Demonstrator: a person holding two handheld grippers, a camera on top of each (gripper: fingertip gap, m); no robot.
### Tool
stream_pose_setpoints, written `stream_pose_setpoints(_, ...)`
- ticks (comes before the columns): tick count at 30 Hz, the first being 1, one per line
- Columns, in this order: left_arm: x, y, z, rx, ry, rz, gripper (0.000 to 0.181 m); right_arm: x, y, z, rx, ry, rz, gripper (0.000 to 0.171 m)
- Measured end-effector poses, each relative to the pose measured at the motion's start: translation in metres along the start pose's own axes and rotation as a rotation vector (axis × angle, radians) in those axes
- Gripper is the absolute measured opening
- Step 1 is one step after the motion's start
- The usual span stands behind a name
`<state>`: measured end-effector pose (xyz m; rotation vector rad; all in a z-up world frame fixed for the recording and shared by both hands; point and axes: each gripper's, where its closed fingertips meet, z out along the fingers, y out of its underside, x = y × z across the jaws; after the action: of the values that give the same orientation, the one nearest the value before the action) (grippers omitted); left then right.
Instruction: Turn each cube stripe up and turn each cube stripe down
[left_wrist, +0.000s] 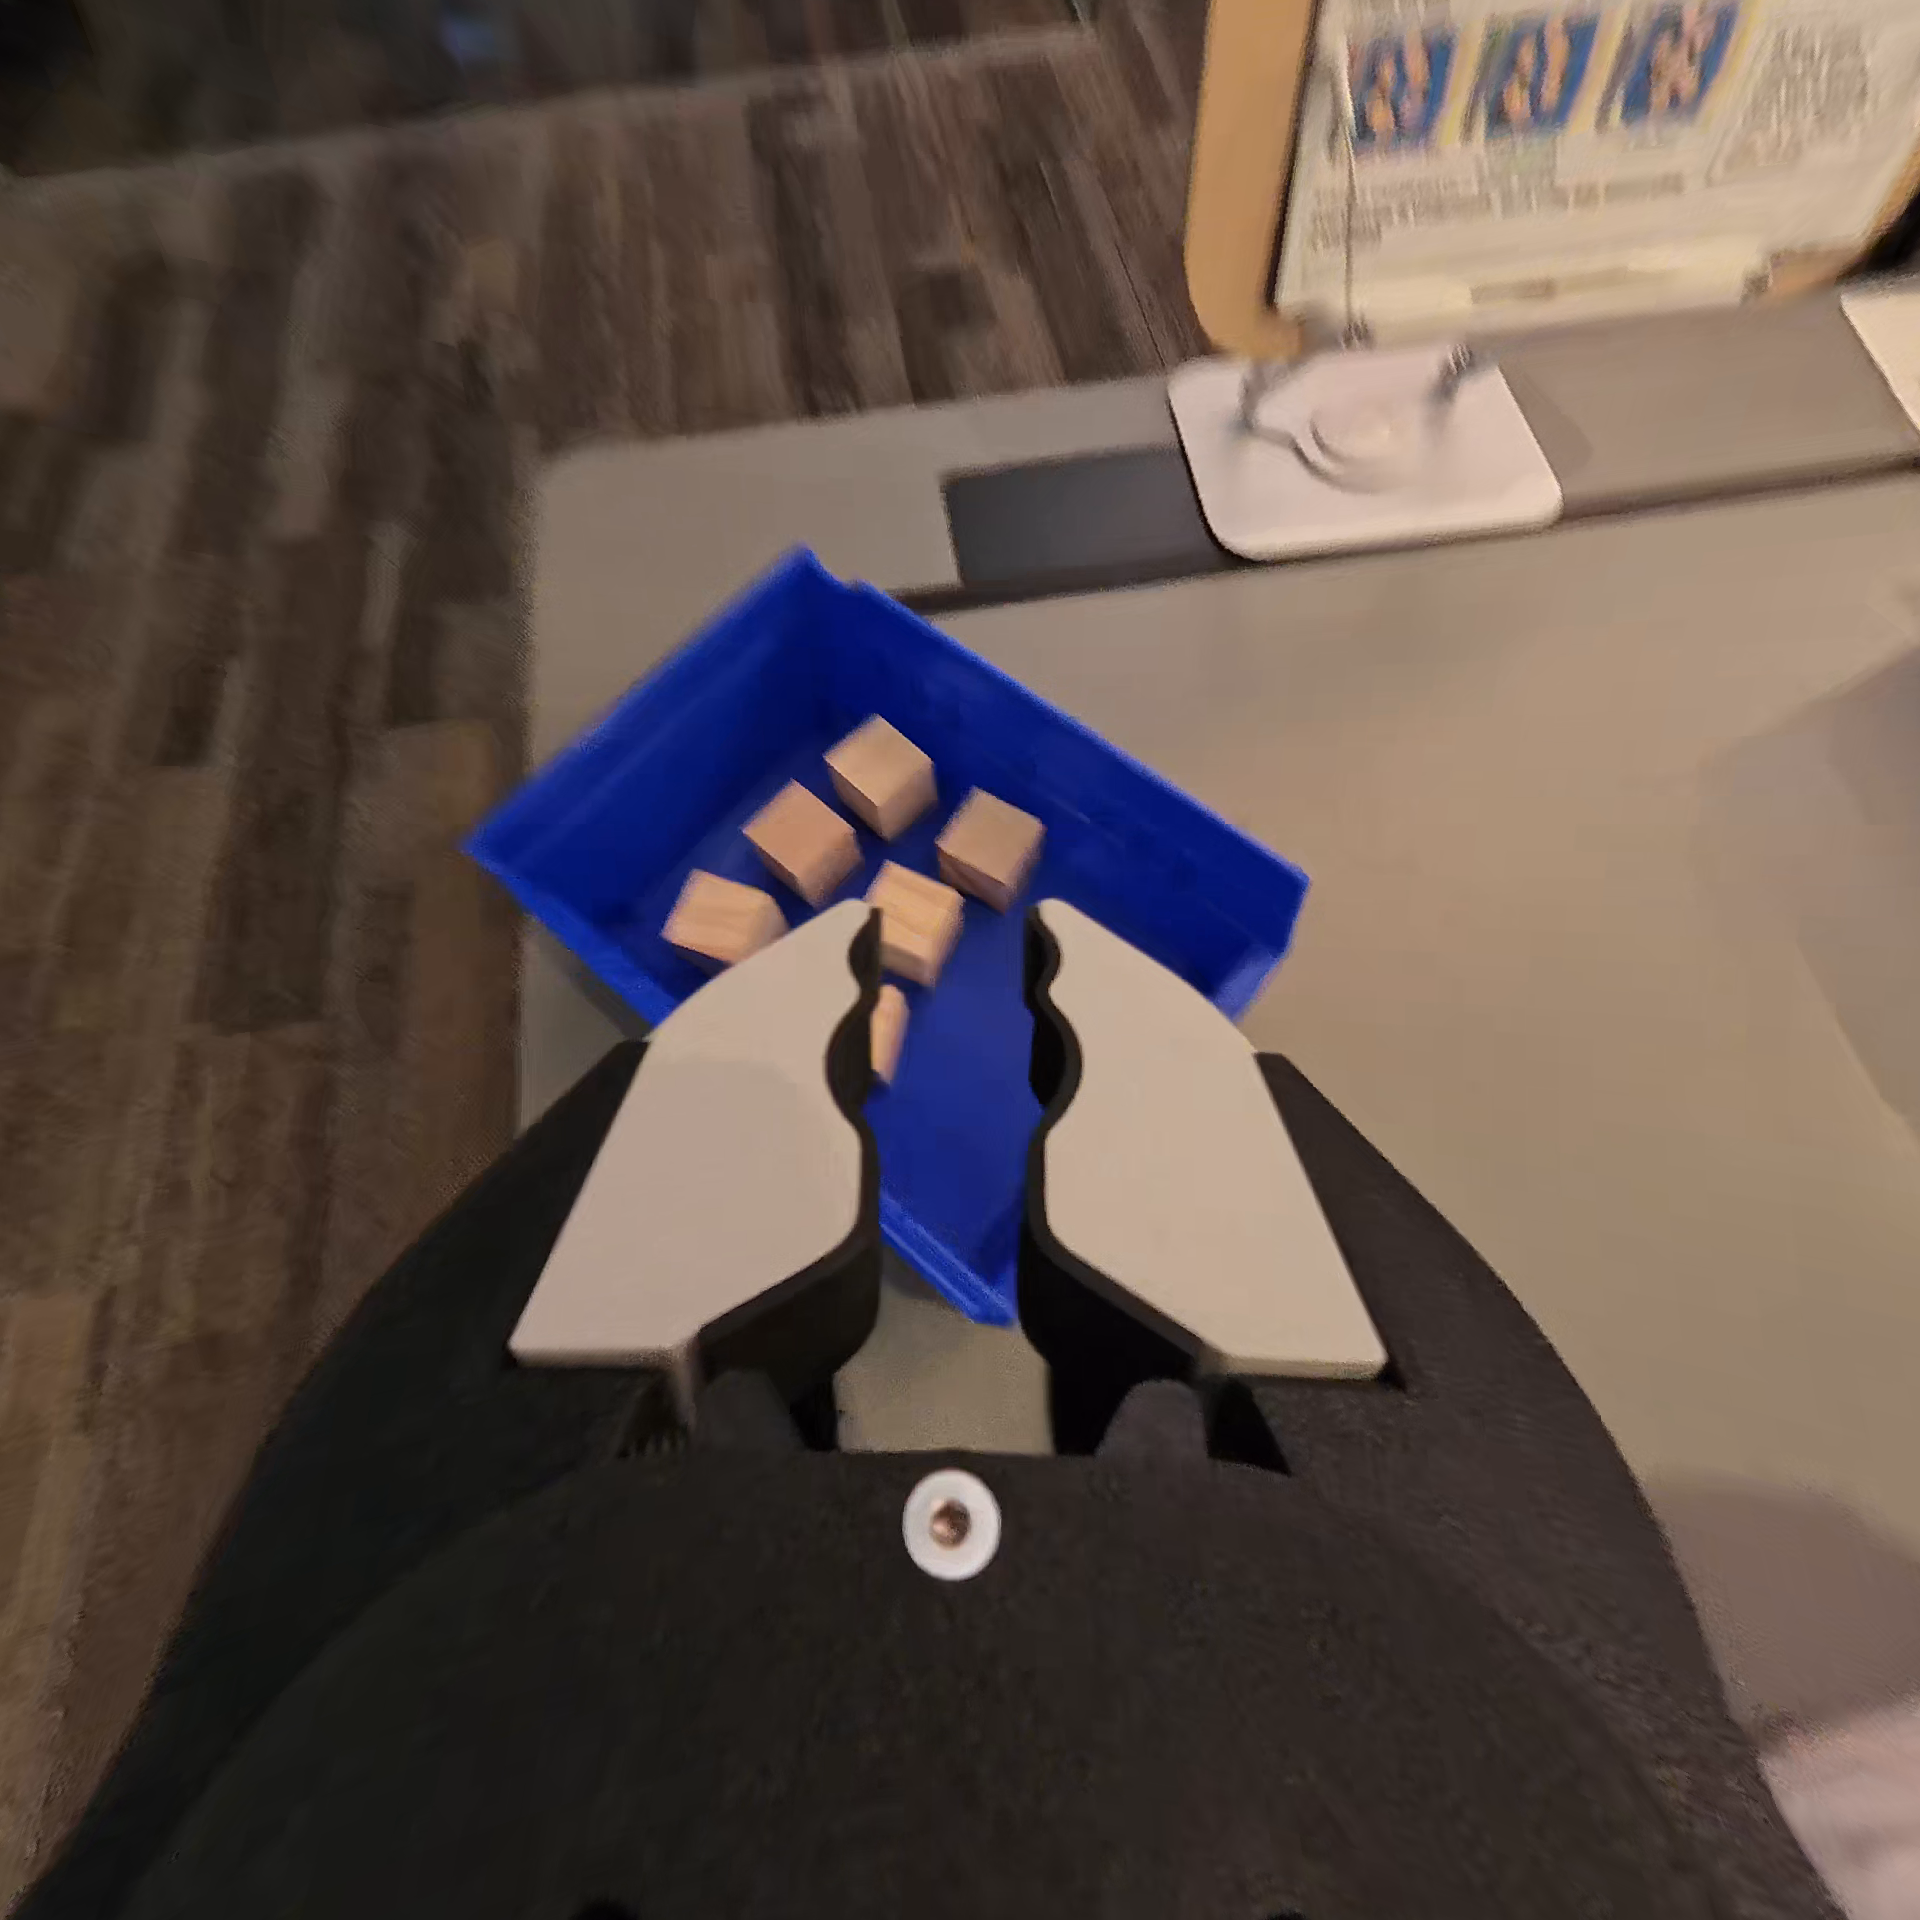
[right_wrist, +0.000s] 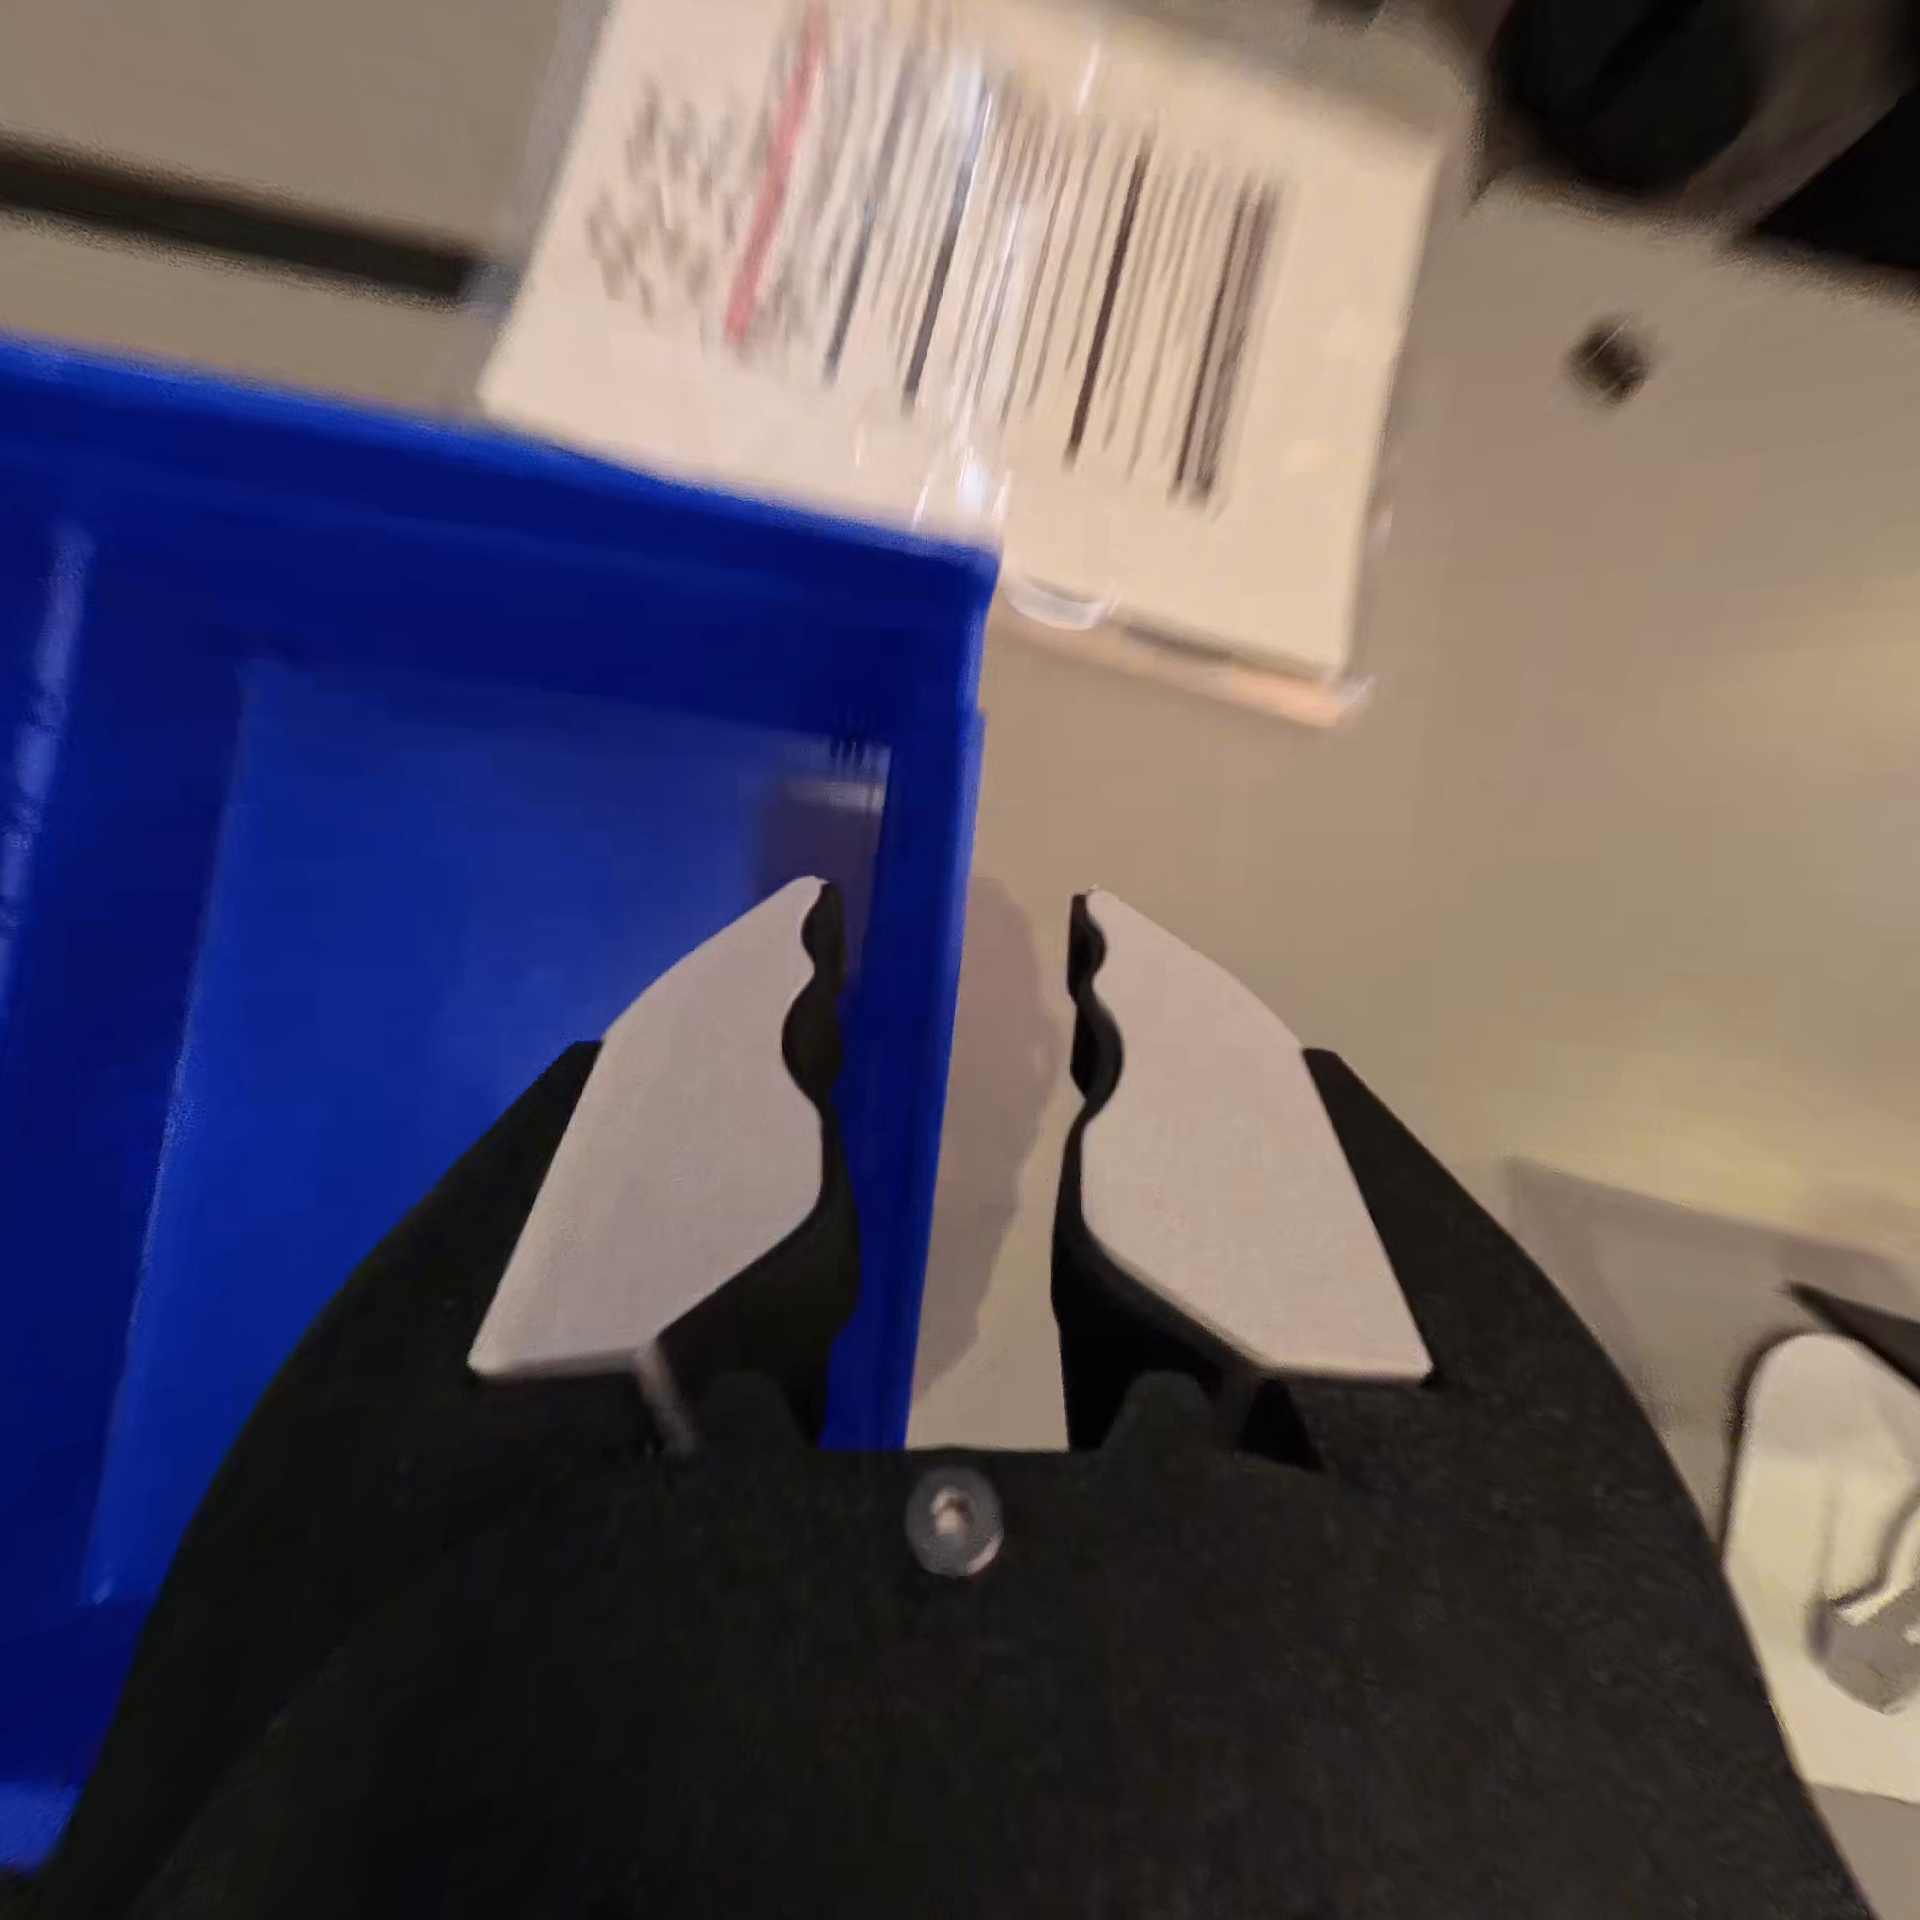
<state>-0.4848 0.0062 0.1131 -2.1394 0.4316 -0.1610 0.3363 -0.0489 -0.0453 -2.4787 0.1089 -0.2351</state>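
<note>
Currently: I see both views smeared by motion, so fine detail is soft.
Left claw (left_wrist: 951, 914): released, holding nothing; its fingers hang over the near part of the blue bin (left_wrist: 727, 727), a clear gap between them.
Right claw (right_wrist: 951, 899): also released and empty; the bin's right wall (right_wrist: 914, 1039) runs up through the gap, nearer the finger at 9 o'clock, though I cannot tell if anything touches.
Cubes (left_wrist: 883, 774): five wooden ones lie loose on the bin floor toward 12 o'clock of my left claw, with a sixth piece partly hidden behind the finger at 9 o'clock. No stripe is readable through the blur.
Bin: sits at the corner of the grey worktop (left_wrist: 1455, 935), carpet beyond it at 9 o'clock.
Other things: a framed printed sheet on a white stand (left_wrist: 1361, 457) at 1 o'clock; a printed card (right_wrist: 966, 343) at 12 o'clock in the right view.
Step in hand: I judge this the approach, before any cube is gripped.
Next move: it calls for dropping my left claw onto the nearest cube (left_wrist: 920, 925), closing on two opposite faces, while my right claw perhaps steadies the wall.
</note>
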Motion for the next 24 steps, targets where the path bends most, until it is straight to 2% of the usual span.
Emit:
stream_pose_setpoints(2,-0.017,-0.015,-0.024,0.157,-0.097,-0.019,0.039,-0.004,-0.030,-0.038,0.190,0.054,-0.011,0.045)
stream_pose_setpoints(5,-0.031,-0.023,-0.043,0.375,-0.168,-0.027,0.038,-0.032,-0.062,-0.091,0.420,0.017,-0.023,0.045)
stream_pose_setpoints(6,-0.035,-0.018,-0.038,0.362,-0.180,-0.019,0.038,-0.042,-0.070,-0.103,0.475,0.001,-0.023,0.047)
stream_pose_setpoints(8,-0.050,0.010,-0.011,0.166,-0.189,-0.039,0.038,-0.061,-0.081,-0.116,0.546,-0.035,-0.025,0.048)
stream_pose_setpoints(11,-0.068,0.042,0.037,-0.074,-0.090,-0.169,0.030,-0.092,-0.086,-0.112,0.563,-0.131,-0.030,0.052)
stream_pose_setpoints(13,-0.082,0.056,0.059,-0.147,-0.055,-0.303,0.030,-0.104,-0.085,-0.099,0.507,-0.150,-0.062,0.056)
stream_pose_setpoints(16,-0.099,0.083,0.080,-0.265,-0.072,-0.421,0.034,-0.095,-0.072,-0.075,0.386,-0.031,-0.124,0.057)
stream_pose_setpoints(20,-0.104,0.097,0.101,-0.340,-0.082,-0.472,0.038,-0.089,-0.058,-0.056,0.280,0.019,-0.167,0.061)
stream_pose_setpoints(24,-0.103,0.115,0.121,-0.467,-0.111,-0.476,0.043,-0.085,-0.056,-0.058,0.267,0.039,-0.179,0.061)
